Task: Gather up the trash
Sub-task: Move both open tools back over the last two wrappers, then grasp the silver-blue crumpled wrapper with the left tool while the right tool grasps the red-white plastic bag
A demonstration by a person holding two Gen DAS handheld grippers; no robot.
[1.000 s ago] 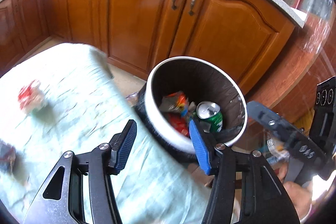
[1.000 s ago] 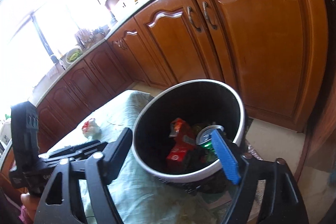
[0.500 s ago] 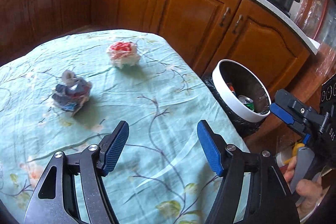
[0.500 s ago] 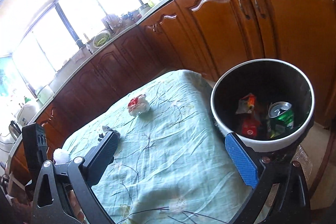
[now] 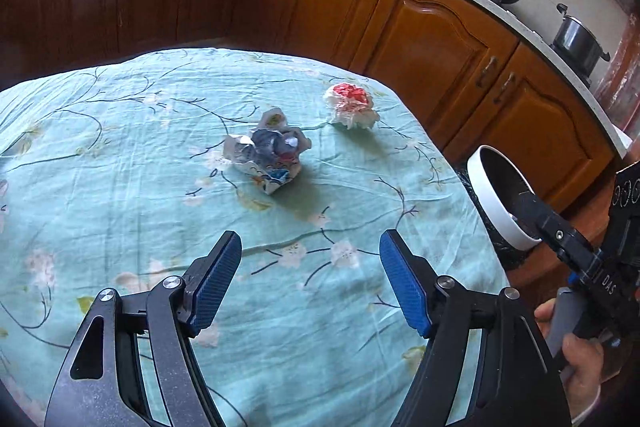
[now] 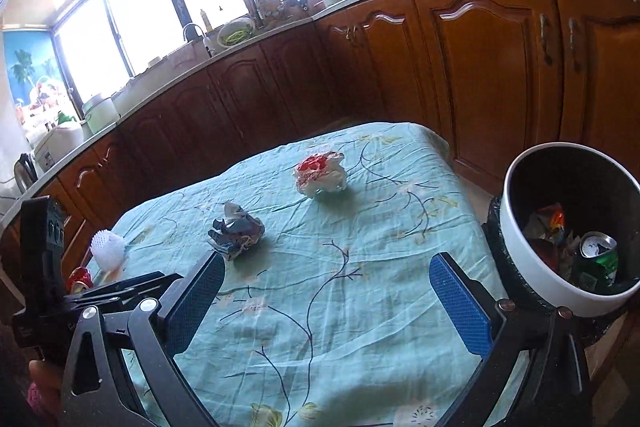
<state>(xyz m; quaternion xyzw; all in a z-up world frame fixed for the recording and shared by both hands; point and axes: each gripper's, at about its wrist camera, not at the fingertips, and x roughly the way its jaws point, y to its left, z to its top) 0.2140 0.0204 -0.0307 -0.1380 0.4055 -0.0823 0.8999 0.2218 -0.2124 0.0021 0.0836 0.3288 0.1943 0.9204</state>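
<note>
A crumpled blue-and-white wrapper lies mid-table on the teal floral cloth. Behind it to the right sits a crumpled red-and-white plastic wad. My left gripper hovers over the near cloth, its jaws opening with nothing between them. My right gripper stands open and empty over the cloth's right part. A white-rimmed bin beside the table's right edge holds a green can and red wrappers.
Wooden cabinets run behind the table. A white mesh item and a red object lie at the cloth's far left edge. A hand holds the right gripper's handle.
Both views swung left, away from the bin and over the table. The bin moved to the right edge; both crumpled pieces came into view. Both grippers' jaws spread wider.
</note>
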